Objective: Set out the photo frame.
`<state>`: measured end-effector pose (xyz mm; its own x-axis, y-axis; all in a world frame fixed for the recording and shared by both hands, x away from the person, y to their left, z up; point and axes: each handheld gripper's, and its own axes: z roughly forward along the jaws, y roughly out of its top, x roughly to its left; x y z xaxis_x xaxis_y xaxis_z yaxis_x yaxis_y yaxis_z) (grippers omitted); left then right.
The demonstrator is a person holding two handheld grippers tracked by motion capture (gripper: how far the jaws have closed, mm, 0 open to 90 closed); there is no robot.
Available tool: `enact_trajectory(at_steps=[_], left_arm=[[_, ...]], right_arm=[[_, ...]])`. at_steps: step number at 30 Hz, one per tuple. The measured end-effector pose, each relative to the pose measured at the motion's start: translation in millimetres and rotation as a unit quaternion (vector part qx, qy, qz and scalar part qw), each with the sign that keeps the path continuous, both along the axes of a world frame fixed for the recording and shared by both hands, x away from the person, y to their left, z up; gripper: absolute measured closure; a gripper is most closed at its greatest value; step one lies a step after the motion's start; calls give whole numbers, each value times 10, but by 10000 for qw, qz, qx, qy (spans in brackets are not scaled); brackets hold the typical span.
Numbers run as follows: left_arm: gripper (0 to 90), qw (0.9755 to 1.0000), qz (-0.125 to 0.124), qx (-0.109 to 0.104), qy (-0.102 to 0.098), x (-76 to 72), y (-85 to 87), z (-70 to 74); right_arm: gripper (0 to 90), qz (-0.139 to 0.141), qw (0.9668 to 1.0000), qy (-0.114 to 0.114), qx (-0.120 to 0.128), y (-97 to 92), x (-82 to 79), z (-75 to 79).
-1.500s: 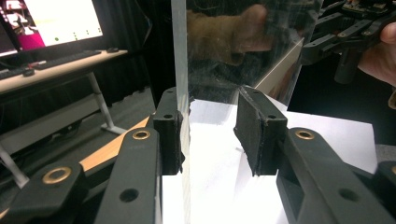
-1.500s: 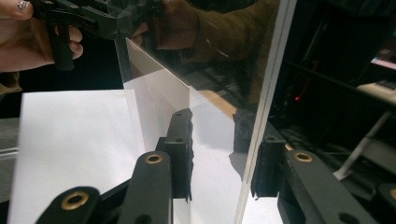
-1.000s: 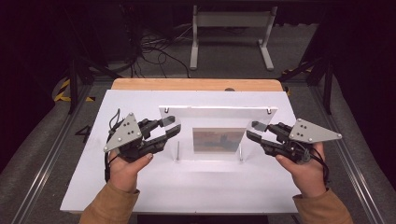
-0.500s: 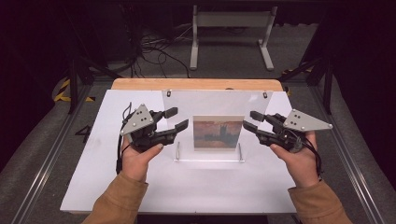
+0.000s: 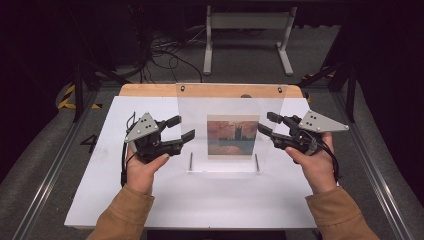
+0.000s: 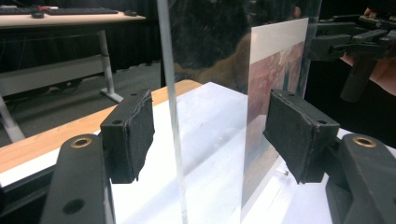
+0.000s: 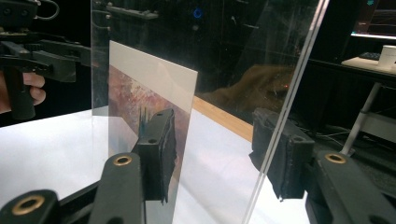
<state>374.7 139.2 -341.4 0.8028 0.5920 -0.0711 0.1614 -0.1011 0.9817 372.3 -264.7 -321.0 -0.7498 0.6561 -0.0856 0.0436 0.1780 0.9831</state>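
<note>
From the high view, a clear acrylic picture frame [image 5: 230, 127] is standing upright in the middle of a white tabletop [image 5: 200, 200], its two transparent panes sandwiching a small reddish landscape print [image 5: 232, 136]; it is standing on edge, probably so that each gripper can come at a side edge without covering the print. The left gripper [image 5: 181, 128] is sitting at the frame's left edge and the right gripper [image 5: 266, 123] at its right edge, each held in a hand with a tan sleeve, both at about the print's height. In the left gripper view, the frame's edge [image 6: 172, 116] is running vertically between the two black padded jaws, which have just been opening and are standing clear of the pane on either side, touching nothing; the print [image 6: 275, 84] is showing through the acrylic, and the right gripper [image 6: 355, 39] is waiting at the far edge. In the right gripper view, the frame's near edge [image 7: 280, 126] is slanting up between the jaws, which have likewise just been opening; one pad is showing through the pane, the other is outside it, and neither appears to be pressing, so the frame seems to be standing on its own.
</note>
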Motion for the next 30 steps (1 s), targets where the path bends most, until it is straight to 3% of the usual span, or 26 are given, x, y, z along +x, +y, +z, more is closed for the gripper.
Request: enact_trajectory(at_steps=[13,18,23,30], left_arm=[[303,9998,147,103,120,-59,179,-72],[284,9992,250,309,105,-142,295,-60],[259,9972,397,618,128,-255,439,-52],[218,9949,562,824,164,-338,615,-90]], right_arm=[[245,-350,9993,77,141,-112,-4,21],[217,-520,9985,176,48,-241,-126,58],[212,-631,9979,119,-61,-408,-265,107],[204,-767,9968,140,-201,-583,-402,114]])
